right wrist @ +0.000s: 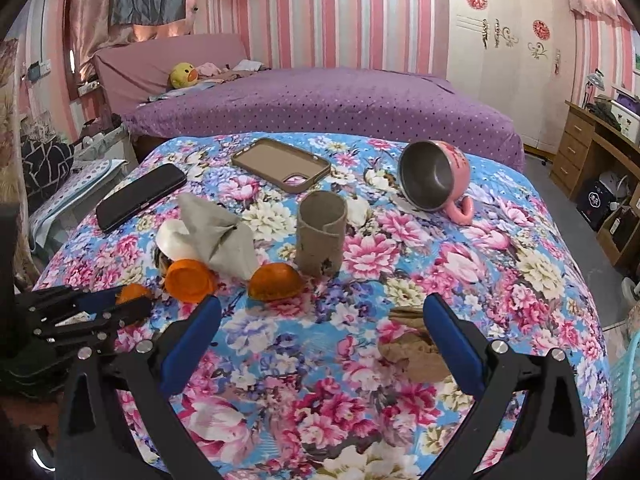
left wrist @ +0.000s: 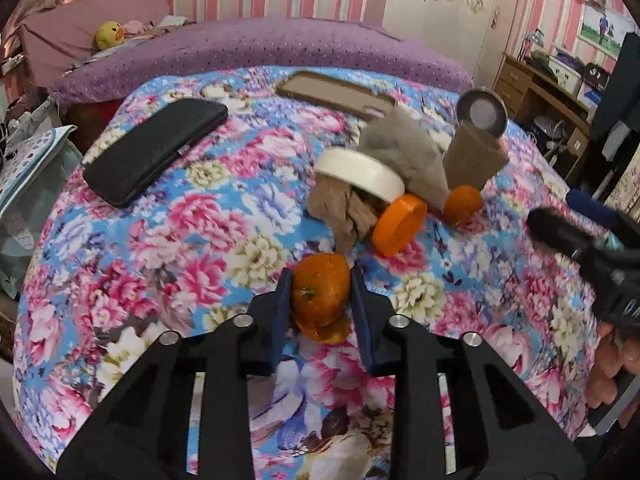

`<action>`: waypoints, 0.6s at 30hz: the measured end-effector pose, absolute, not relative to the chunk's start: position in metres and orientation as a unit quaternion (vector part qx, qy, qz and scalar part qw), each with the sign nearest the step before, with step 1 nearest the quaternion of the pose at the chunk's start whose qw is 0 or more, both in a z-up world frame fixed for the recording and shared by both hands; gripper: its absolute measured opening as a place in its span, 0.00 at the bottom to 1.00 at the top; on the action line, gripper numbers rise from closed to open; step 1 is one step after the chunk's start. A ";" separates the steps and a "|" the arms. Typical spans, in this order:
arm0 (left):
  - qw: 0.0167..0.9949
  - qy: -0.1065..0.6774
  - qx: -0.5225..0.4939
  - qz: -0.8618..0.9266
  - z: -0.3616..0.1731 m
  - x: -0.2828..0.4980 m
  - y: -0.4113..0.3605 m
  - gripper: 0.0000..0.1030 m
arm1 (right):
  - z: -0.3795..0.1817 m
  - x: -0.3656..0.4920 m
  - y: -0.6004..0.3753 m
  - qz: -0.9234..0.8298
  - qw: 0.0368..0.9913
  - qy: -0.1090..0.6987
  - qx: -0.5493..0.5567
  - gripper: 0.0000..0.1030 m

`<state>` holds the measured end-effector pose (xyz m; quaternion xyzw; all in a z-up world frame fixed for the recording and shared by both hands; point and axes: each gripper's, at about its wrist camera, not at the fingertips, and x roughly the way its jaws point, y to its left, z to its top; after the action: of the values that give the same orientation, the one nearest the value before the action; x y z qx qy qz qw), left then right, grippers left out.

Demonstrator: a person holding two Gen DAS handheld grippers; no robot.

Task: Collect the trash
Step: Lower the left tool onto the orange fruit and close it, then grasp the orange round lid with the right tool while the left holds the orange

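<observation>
My left gripper [left wrist: 320, 284] is shut on an orange peel [left wrist: 320, 294] just above the floral cloth; it also shows at the left of the right wrist view [right wrist: 120, 300]. A second orange peel [right wrist: 275, 276] lies near a cardboard tube [right wrist: 320, 234]. A grey crumpled tissue [right wrist: 220, 236], a white lid [left wrist: 360, 174], an orange cap [right wrist: 188, 280] and brown crumpled paper [left wrist: 344, 212] sit in a cluster. My right gripper [right wrist: 320, 320] is open and empty above the cloth, with a brown paper wad [right wrist: 412, 352] by its right finger.
A black phone [right wrist: 140, 196], a tan phone case [right wrist: 282, 164] and a tipped pink mug [right wrist: 440, 176] lie on the floral table [right wrist: 520, 280]. A purple bed stands behind. A wooden desk is at the right. A teal basket [right wrist: 624, 380] stands at the right edge.
</observation>
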<state>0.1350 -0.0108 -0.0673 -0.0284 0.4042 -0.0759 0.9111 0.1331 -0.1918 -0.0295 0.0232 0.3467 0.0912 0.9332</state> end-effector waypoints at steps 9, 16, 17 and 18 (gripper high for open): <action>0.932 0.357 -0.059 -0.003 -0.044 0.132 0.034 0.25 | -0.033 0.136 -0.148 0.170 0.919 0.353 0.042 0.94; 0.930 0.362 -0.068 0.003 -0.049 0.133 0.050 0.25 | -0.048 0.153 -0.114 0.202 0.905 0.375 0.001 0.70; 0.930 0.361 -0.068 0.003 -0.048 0.132 0.052 0.25 | -0.050 0.155 -0.112 0.201 0.904 0.377 0.003 0.68; 0.930 0.361 -0.069 0.003 -0.048 0.131 0.053 0.25 | -0.051 0.159 -0.111 0.202 0.902 0.380 0.009 0.65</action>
<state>0.1313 0.0533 -0.0482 -0.0691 0.3607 0.0027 0.9301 0.1589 -0.1112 -0.0515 0.0087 0.3804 0.2020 0.9025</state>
